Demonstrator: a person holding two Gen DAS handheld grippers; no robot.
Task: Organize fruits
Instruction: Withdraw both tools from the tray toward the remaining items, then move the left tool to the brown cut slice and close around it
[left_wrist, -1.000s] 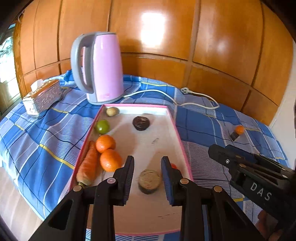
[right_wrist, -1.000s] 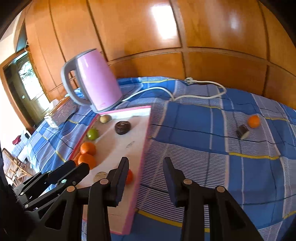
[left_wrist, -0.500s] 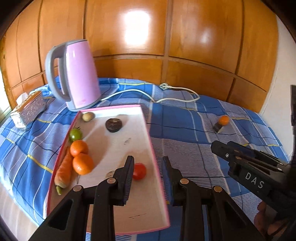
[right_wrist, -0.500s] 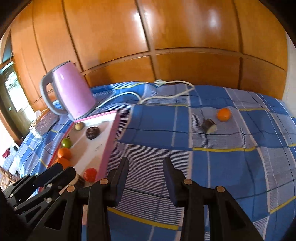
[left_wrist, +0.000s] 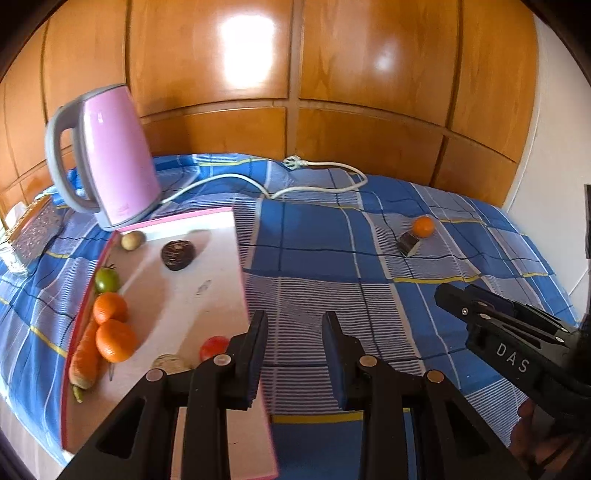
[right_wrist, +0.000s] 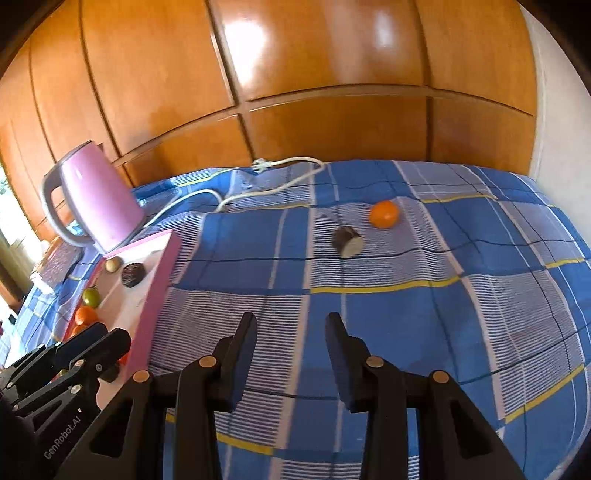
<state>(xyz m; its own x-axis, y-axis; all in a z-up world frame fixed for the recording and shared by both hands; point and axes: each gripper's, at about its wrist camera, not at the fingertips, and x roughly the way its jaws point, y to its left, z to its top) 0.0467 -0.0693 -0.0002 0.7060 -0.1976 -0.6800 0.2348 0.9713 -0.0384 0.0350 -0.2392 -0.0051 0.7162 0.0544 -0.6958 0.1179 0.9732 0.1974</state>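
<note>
A pink-rimmed white tray (left_wrist: 207, 295) lies at the left on the blue checked cloth; it also shows in the right wrist view (right_wrist: 162, 273). In it are two oranges (left_wrist: 115, 340), a carrot (left_wrist: 84, 360), a green fruit (left_wrist: 107, 279), a red tomato (left_wrist: 213, 346), a dark round fruit (left_wrist: 178, 254), a small brown fruit (left_wrist: 132, 240) and a cut brownish fruit (left_wrist: 168, 362). Out on the cloth lie an orange (right_wrist: 385, 214) and a dark cut fruit (right_wrist: 347, 242), far ahead of both grippers. My left gripper (left_wrist: 293, 352) is open and empty over the tray's right edge. My right gripper (right_wrist: 290, 354) is open and empty over the cloth.
A pink kettle (left_wrist: 107, 162) stands behind the tray, its white cord (left_wrist: 317, 184) trailing across the back of the cloth. A patterned tissue box (left_wrist: 33, 229) sits at the far left. Wooden panels (left_wrist: 295, 74) close off the back.
Both grippers have swung right, away from the tray's middle toward the open cloth. The loose orange and cut fruit now sit nearer the centre of the right wrist view. Both stay open.
</note>
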